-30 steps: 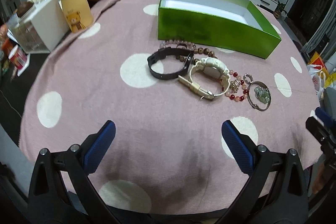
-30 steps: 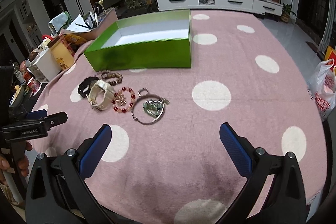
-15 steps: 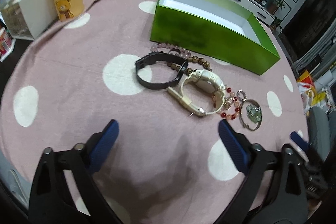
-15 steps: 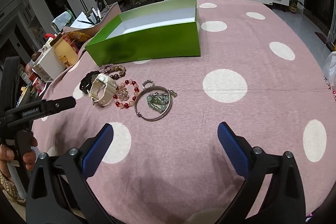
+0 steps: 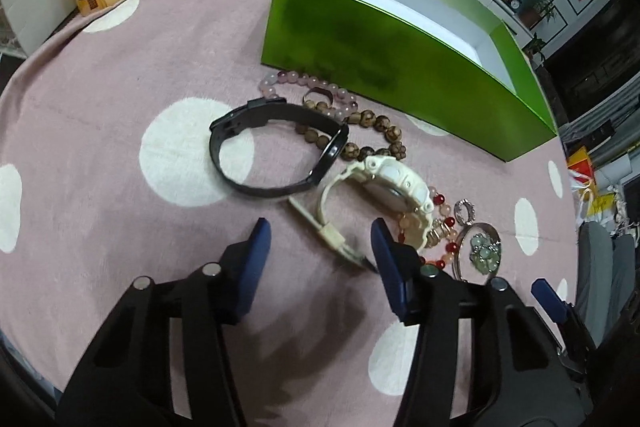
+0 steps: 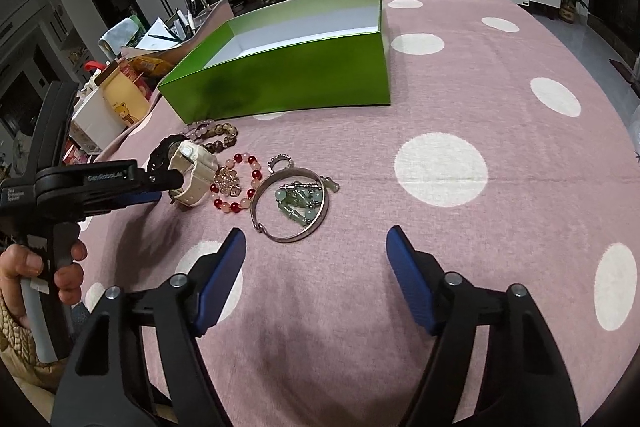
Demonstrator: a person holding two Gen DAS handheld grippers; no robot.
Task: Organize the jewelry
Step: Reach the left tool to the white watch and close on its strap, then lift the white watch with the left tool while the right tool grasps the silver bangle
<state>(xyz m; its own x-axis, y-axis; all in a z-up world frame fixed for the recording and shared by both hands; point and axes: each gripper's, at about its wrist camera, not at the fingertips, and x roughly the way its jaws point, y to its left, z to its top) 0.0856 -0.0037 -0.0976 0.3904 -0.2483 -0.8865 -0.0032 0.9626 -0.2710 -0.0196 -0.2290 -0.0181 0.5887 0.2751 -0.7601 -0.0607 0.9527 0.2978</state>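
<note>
There are two watches: one black watch [image 5: 276, 155] and one white watch [image 5: 384, 187]. There are three bead bracelets: one pink [image 5: 300, 83], one brown [image 5: 376, 131], and one red and pink [image 6: 236, 187]. There is one silver bangle [image 6: 290, 205], one small ring [image 6: 280, 161], and one bunch of green beads [image 6: 298, 203] inside the bangle. There is one green box [image 5: 400, 67].

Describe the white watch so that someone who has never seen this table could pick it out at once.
Start at the green box on the pink polka-dot cloth; the jewelry lies in a row along its near side. The white watch sits mid-row, between a black watch and a red and pink bead bracelet. It is the only chunky cream piece, with a buckled strap.
</note>
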